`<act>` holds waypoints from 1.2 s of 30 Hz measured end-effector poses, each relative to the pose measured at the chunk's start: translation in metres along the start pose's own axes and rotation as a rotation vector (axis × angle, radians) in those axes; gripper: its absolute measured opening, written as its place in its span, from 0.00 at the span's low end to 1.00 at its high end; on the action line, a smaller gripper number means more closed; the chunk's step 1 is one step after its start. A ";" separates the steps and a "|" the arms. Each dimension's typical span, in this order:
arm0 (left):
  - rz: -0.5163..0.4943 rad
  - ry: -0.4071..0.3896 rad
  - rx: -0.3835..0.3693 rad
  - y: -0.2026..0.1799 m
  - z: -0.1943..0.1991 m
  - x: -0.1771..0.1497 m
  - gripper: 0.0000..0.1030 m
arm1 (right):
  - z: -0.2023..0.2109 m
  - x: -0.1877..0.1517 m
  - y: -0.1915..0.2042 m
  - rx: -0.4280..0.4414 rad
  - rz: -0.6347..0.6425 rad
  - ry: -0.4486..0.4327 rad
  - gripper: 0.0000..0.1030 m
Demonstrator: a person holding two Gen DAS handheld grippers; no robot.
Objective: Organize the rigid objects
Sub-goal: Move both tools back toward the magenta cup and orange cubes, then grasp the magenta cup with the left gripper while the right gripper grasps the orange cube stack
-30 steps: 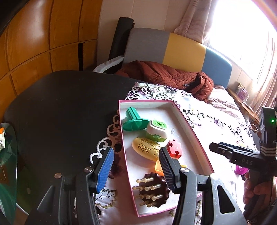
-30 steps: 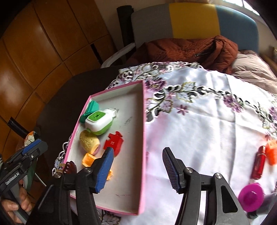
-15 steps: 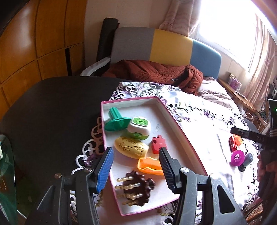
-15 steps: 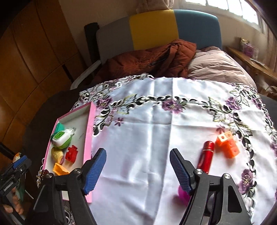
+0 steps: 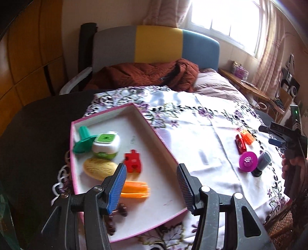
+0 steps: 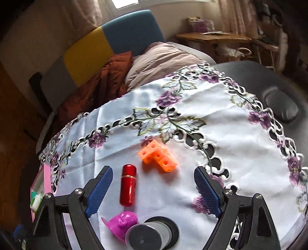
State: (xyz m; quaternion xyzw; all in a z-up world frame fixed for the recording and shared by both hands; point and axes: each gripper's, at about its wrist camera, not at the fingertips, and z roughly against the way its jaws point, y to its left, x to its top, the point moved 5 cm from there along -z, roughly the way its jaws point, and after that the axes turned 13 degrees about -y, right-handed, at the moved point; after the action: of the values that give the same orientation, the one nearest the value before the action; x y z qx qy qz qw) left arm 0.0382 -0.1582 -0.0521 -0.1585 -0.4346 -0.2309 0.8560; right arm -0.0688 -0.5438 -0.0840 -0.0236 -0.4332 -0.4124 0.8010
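Red cylinder [image 6: 128, 185] and orange blocks [image 6: 157, 155] are framed on the tabletop cloth by the empty, opening right claw [image 6: 154, 190], while the left claw [image 5: 152, 184] is held released over the pink tray [image 5: 169, 148]

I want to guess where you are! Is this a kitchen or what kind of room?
Probably a bedroom or living room at home: a striped headboard, a quilt and a curtained window behind a table with a flowered cloth.

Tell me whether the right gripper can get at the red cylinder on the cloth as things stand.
Probably yes. The right gripper hangs over the red cylinder, its jaws opening and empty. Nothing covers it; the orange block and magenta lid lie apart from it.
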 end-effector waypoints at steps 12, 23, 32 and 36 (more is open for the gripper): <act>-0.102 0.140 -0.295 -0.112 -0.035 -0.024 0.53 | 0.001 0.005 -0.021 -0.055 -0.083 -0.008 0.89; -0.219 0.207 -0.486 -0.198 -0.079 -0.030 0.72 | 0.000 0.004 -0.029 -0.070 -0.122 0.006 0.90; -0.289 0.238 -0.519 -0.233 -0.117 -0.036 0.78 | -0.004 0.004 -0.032 -0.064 -0.154 0.021 0.91; -0.266 0.259 -0.520 -0.238 -0.134 -0.040 0.56 | -0.008 0.003 -0.032 -0.070 -0.149 0.032 0.91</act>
State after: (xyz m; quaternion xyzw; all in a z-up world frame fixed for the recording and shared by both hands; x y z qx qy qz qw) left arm -0.0194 -0.4115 -0.1446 -0.2832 -0.2654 -0.4625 0.7971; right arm -0.0844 -0.5703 -0.0972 -0.0127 -0.4063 -0.4863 0.7735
